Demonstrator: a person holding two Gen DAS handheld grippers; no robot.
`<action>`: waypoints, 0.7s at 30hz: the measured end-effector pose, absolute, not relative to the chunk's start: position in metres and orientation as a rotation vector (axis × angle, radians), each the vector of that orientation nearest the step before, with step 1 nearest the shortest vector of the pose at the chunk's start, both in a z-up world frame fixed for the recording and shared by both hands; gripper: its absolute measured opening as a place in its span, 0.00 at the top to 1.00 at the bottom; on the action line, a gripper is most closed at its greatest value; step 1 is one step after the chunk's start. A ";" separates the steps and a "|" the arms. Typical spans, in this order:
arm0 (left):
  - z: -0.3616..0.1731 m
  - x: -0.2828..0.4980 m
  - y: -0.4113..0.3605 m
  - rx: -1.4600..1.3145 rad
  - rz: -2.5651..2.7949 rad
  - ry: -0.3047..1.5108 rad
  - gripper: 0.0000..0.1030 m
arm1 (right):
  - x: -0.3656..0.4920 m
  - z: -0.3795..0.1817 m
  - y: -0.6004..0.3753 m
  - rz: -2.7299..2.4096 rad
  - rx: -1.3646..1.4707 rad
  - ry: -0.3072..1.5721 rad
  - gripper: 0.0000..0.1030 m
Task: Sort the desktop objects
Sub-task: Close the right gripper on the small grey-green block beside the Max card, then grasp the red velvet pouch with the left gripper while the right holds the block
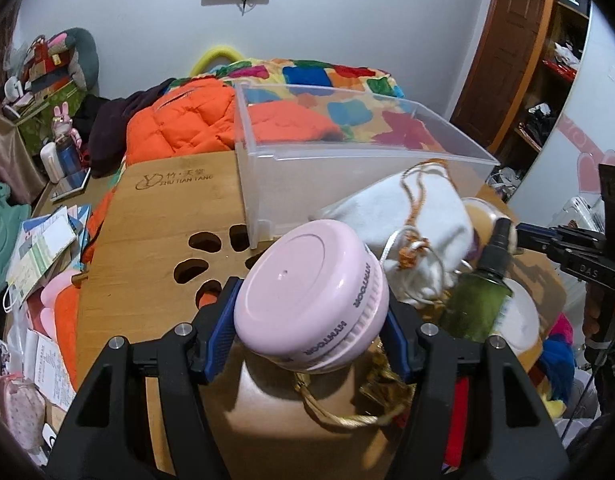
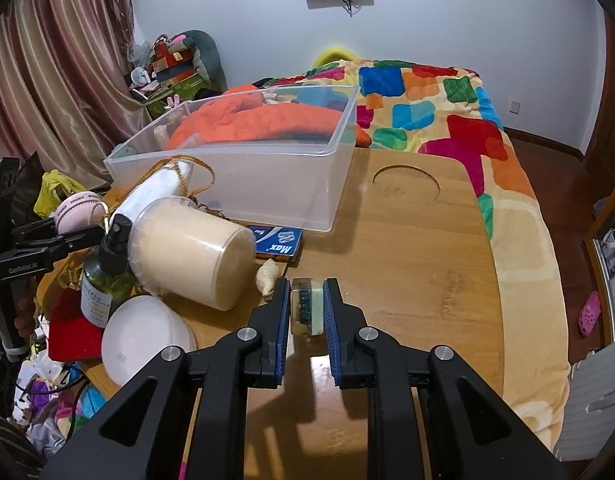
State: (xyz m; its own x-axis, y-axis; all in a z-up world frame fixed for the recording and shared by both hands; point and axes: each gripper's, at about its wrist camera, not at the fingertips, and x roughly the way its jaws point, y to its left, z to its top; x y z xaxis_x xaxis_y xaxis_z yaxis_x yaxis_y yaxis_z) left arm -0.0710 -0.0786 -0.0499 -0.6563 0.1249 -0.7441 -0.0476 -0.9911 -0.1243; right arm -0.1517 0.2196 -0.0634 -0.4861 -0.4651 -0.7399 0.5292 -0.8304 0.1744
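My left gripper [image 1: 311, 312] is shut on a round pink case [image 1: 311, 296] and holds it above the bamboo table [image 1: 147, 240]; the case also shows at the left of the right wrist view [image 2: 77, 210]. My right gripper [image 2: 306, 300] is shut on a small clear box with dark beads [image 2: 305, 306], just over the table [image 2: 419, 280]. A clear plastic bin [image 1: 347, 152] stands at the back of the table; it also shows in the right wrist view [image 2: 267, 176], and looks empty.
A white drawstring pouch [image 1: 411, 216], a green spray bottle [image 2: 105, 276], a beige jar on its side [image 2: 195, 252], a white lid [image 2: 143, 336], a blue packet [image 2: 277, 242] and a small shell [image 2: 267, 274] crowd the table's near left. A bed with a colourful quilt [image 2: 447, 112] lies behind.
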 end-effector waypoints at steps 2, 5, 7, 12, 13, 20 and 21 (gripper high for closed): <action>-0.047 -0.066 -0.075 -1.244 2.765 -0.130 0.39 | -0.150 -0.064 0.220 -2.300 1.114 0.103 0.86; -0.042 -0.059 -0.071 -1.226 2.761 -0.116 0.39 | -0.148 -0.064 0.222 -2.299 1.116 0.099 0.86; -0.040 -0.055 -0.068 -1.217 2.758 -0.105 0.39 | -0.148 -0.065 0.223 -2.298 1.120 0.093 0.86; -0.046 -0.051 -0.060 -1.225 2.717 -0.102 0.39 | -0.146 -0.068 0.224 -2.301 1.131 0.111 0.86; -0.048 -0.053 -0.059 -1.234 2.714 -0.097 0.39 | -0.146 -0.070 0.224 -2.300 1.141 0.116 0.86; -0.056 -0.057 -0.068 -1.259 2.707 -0.167 0.33 | -0.152 -0.083 0.227 -2.283 1.190 0.079 0.86; -0.055 -0.055 -0.069 -1.246 2.710 -0.173 0.27 | -0.152 -0.083 0.227 -2.282 1.191 0.077 0.86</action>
